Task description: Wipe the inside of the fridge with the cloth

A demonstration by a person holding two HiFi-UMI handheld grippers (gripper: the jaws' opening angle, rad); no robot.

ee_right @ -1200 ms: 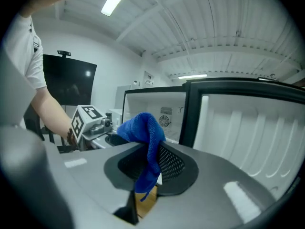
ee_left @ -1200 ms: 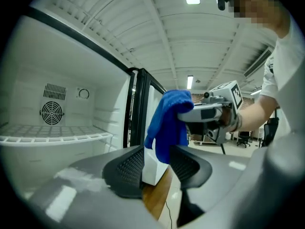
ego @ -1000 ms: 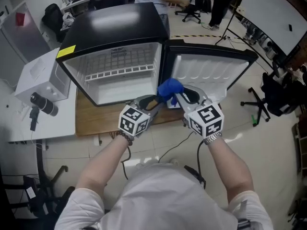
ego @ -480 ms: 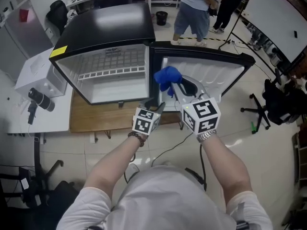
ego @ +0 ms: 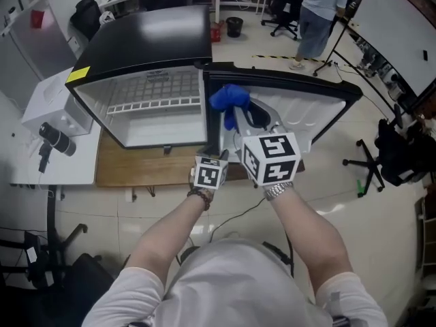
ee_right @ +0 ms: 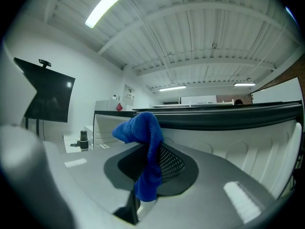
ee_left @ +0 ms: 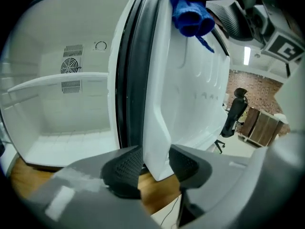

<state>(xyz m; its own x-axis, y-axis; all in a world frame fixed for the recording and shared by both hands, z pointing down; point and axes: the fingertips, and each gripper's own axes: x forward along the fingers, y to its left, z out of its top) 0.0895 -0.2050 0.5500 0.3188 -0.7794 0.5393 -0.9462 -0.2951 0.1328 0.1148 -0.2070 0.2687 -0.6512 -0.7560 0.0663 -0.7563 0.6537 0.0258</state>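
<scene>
Okay, head view: fridge open, your left gripper low at the bottom corner of the door, right gripper holding the cloth up near the door's top. Left gripper view: jaws have just been closing, door corner between them, pads pressing both faces. Right gripper view: jaws clenched on the cloth, which bunches above and hangs below the pads.

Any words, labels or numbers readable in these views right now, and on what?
No text can be read.
Yellow sticker on the fridge corner: print too small.
Print on the fridge's top front edge: blurred.
Marker cubes: square patterns, no words.
</scene>
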